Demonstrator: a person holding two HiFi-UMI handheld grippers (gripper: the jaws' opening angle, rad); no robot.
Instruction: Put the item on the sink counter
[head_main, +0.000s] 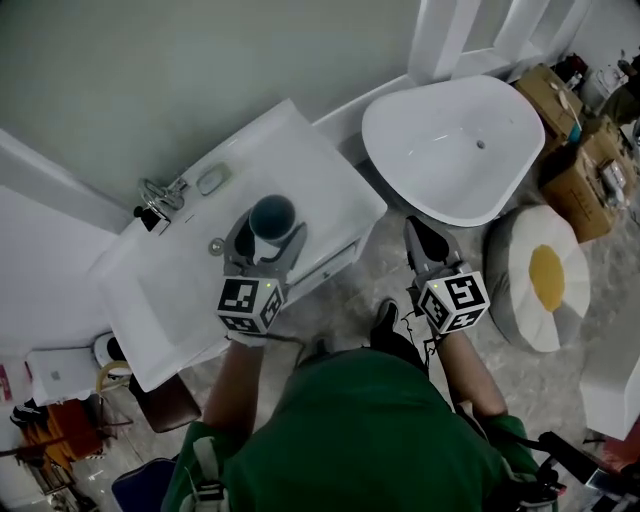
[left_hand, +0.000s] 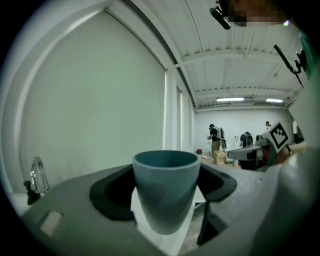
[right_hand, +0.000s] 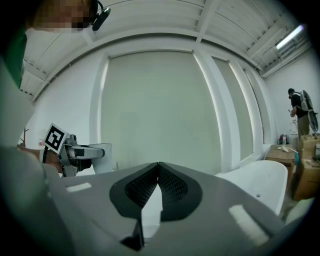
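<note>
The cup (head_main: 272, 212) is a dull teal, darker inside. The left hand-held gripper (head_main: 270, 232) is grey and black, and its cube (head_main: 250, 303) bears black-and-white square markers. The right hand-held gripper (head_main: 418, 230) has the same colours. The table (head_main: 310, 165) and the bathtub (head_main: 450, 150) are white. The round cushion (head_main: 545, 278) is white with a yellow centre. The person's top (head_main: 365, 430) is green.

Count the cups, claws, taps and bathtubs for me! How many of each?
Cups: 1, the blue cup
Claws: 2, the left claw gripping the cup, and the right claw, closed and empty
Taps: 1, the tap
Bathtubs: 1, the white bathtub
Total: 5
</note>
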